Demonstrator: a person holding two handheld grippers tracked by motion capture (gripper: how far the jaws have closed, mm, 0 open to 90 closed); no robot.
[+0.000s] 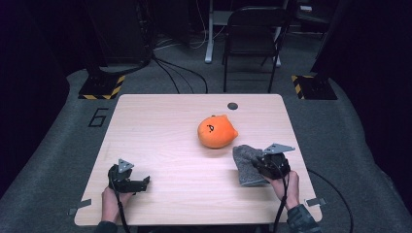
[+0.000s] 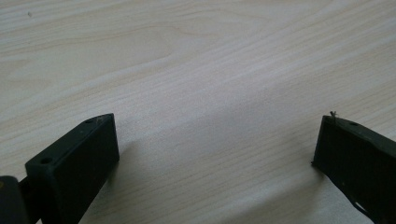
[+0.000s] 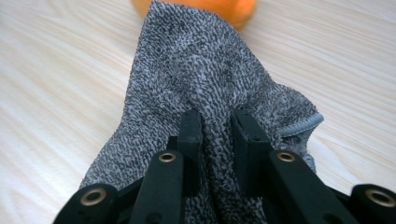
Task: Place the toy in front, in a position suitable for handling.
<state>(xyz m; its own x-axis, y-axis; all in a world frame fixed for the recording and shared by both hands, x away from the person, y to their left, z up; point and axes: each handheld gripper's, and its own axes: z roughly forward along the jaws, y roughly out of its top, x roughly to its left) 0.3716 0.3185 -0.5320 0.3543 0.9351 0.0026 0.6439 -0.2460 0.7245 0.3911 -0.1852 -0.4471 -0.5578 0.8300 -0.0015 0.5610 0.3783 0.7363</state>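
Observation:
A grey speckled cloth (image 1: 245, 162) lies on the wooden table (image 1: 160, 126) at the right, just in front of an orange plush toy (image 1: 216, 131) with a small black face mark. My right gripper (image 1: 260, 164) is shut on a raised fold of the cloth (image 3: 205, 79); the jaws pinch the fabric between them (image 3: 217, 133). The toy's orange edge (image 3: 233, 7) peeks out behind the cloth. My left gripper (image 1: 141, 183) rests near the table's front left, open, with bare wood between its jaws (image 2: 217, 140).
A small dark round spot (image 1: 232, 106) marks the table's far edge. Beyond the table stand a black folding chair (image 1: 252, 34) and cables on the grey floor. Bare wood spreads across the table's left and middle.

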